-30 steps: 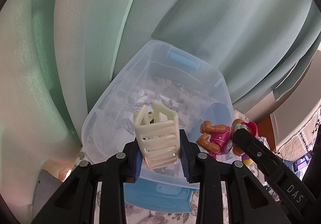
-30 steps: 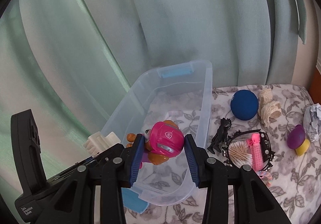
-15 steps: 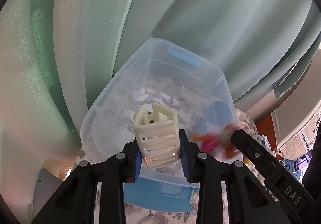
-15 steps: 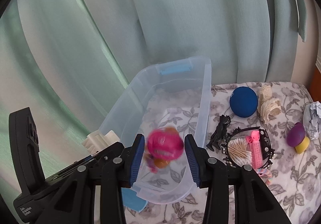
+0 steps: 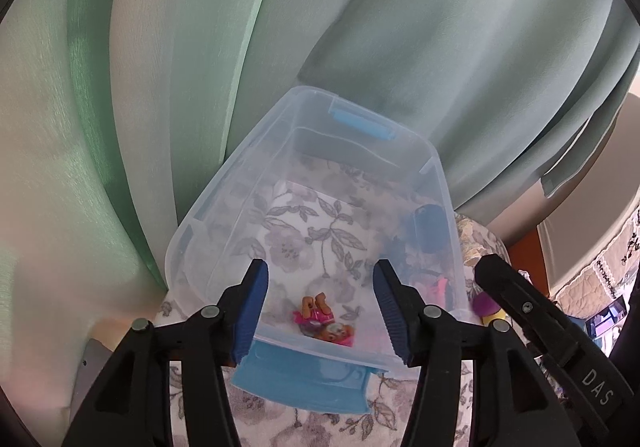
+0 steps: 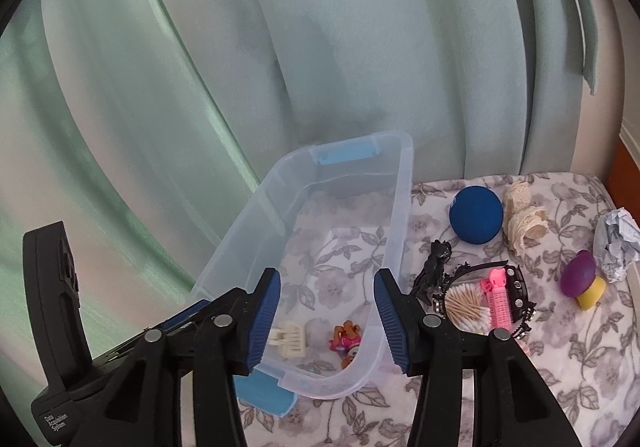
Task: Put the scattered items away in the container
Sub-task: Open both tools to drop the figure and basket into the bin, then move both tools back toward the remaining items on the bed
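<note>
Lying in bin (image 6: 402, 183): pup toy (image 6: 346, 339), below spread jaws.

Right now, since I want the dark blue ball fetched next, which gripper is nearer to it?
Right. The right gripper hovers over the clear plastic bin's near end, the dark blue ball beyond that wall. The left gripper sits farther across, seeing it only through the bin.

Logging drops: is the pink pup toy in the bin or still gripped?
In. The pink pup toy lies on the clear bin floor beside the cream clip; both tools are open.
</note>
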Demonstrator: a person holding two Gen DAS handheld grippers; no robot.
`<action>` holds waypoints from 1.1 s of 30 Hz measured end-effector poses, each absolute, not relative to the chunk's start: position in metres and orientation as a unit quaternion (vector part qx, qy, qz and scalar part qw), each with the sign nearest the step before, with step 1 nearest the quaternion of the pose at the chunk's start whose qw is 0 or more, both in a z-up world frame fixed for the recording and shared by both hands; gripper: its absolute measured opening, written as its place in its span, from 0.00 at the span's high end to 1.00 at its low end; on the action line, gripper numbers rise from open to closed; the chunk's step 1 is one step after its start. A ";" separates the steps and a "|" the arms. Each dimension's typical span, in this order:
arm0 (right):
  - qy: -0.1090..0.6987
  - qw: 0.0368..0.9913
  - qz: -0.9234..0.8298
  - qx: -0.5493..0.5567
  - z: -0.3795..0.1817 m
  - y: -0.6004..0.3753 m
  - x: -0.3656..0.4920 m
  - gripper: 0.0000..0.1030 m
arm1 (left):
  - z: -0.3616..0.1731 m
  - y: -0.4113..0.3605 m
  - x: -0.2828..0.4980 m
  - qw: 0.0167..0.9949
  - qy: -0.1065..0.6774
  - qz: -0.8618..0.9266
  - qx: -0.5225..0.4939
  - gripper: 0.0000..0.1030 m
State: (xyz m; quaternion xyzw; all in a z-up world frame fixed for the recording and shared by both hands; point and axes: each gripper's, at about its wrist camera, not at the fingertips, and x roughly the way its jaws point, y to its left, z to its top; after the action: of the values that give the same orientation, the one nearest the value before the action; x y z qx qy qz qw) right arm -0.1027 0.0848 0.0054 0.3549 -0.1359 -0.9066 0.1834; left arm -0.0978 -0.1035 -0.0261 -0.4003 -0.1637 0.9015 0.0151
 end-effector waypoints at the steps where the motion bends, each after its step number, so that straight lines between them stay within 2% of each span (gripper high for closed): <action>1: -0.139 0.182 -0.907 0.352 0.007 0.088 -0.101 0.47 | -0.024 -0.102 -0.097 0.015 -0.162 0.902 -0.399 0.43; 5: -0.143 0.177 -0.913 0.338 0.016 0.101 -0.092 0.46 | -0.015 -0.093 -0.092 0.020 -0.155 0.907 -0.391 0.38; 12: -0.149 0.151 -0.926 0.313 0.032 0.140 -0.073 0.42 | 0.002 -0.060 -0.085 0.045 -0.130 0.915 -0.380 0.36; 14: -0.156 0.141 -0.928 0.307 0.036 0.152 -0.067 0.42 | 0.005 -0.048 -0.084 0.055 -0.122 0.916 -0.379 0.32; 23: -0.186 0.110 -0.935 0.282 0.042 0.204 -0.039 0.32 | 0.019 0.010 -0.075 0.084 -0.074 0.919 -0.377 0.30; 26: -0.191 0.106 -0.936 0.277 0.042 0.216 -0.031 0.31 | 0.023 0.024 -0.070 0.087 -0.061 0.921 -0.375 0.29; 28: -0.191 0.103 -0.937 0.275 0.042 0.223 -0.026 0.31 | 0.026 0.034 -0.066 0.087 -0.054 0.921 -0.375 0.24; 33: -0.197 0.098 -0.937 0.271 0.042 0.241 -0.013 0.31 | 0.032 0.058 -0.058 0.097 -0.039 0.922 -0.373 0.23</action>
State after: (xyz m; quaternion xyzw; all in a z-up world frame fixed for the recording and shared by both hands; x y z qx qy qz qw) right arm -0.0130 0.2413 0.0420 0.2712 -0.1969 -0.9371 0.0980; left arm -0.0580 0.0580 0.0321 -0.3734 -0.0387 0.9218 0.0972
